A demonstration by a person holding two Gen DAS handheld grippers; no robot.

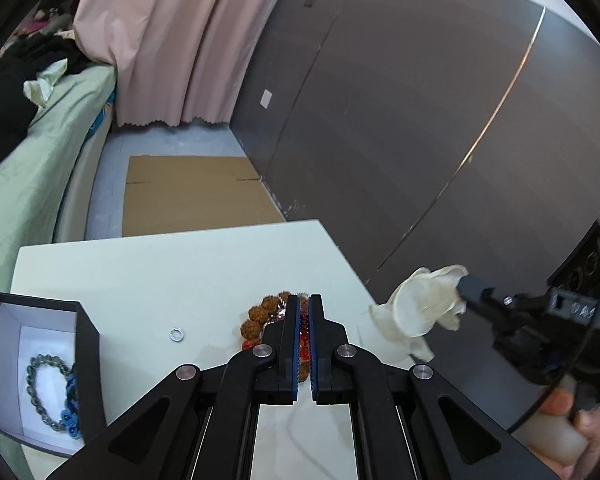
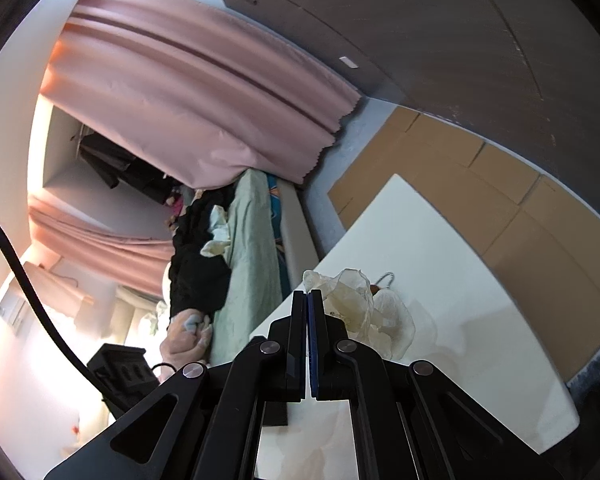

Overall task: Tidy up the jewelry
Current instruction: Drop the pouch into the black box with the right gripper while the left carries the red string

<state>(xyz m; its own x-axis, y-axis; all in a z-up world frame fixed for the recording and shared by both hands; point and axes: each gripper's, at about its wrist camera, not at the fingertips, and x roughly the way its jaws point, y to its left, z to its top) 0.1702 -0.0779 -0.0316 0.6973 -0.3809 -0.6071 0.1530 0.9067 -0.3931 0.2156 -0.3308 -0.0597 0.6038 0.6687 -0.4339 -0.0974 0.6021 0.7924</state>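
Right of the black box (image 1: 40, 364), left gripper (image 1: 304, 312) clamps a red bead strand (image 1: 304, 340); right gripper (image 2: 309, 300) pinches the sheer pouch (image 2: 364, 312); no lettering legible

I count two grippers: my left gripper (image 1: 304, 304) and my right gripper (image 1: 466, 286). One white table (image 1: 160, 272) is under me. On it stands one open black box (image 1: 88, 360), and inside I see one grey bead bracelet (image 1: 40, 384) and one blue beaded piece (image 1: 70, 400). Out on the tabletop lies one small silver ring (image 1: 176, 335). I make out one brown bead bracelet (image 1: 260, 314) and one strand of red beads (image 1: 305, 340). One sheer pouch (image 1: 424, 304), one sheet of cardboard (image 1: 196, 196) on the floor.
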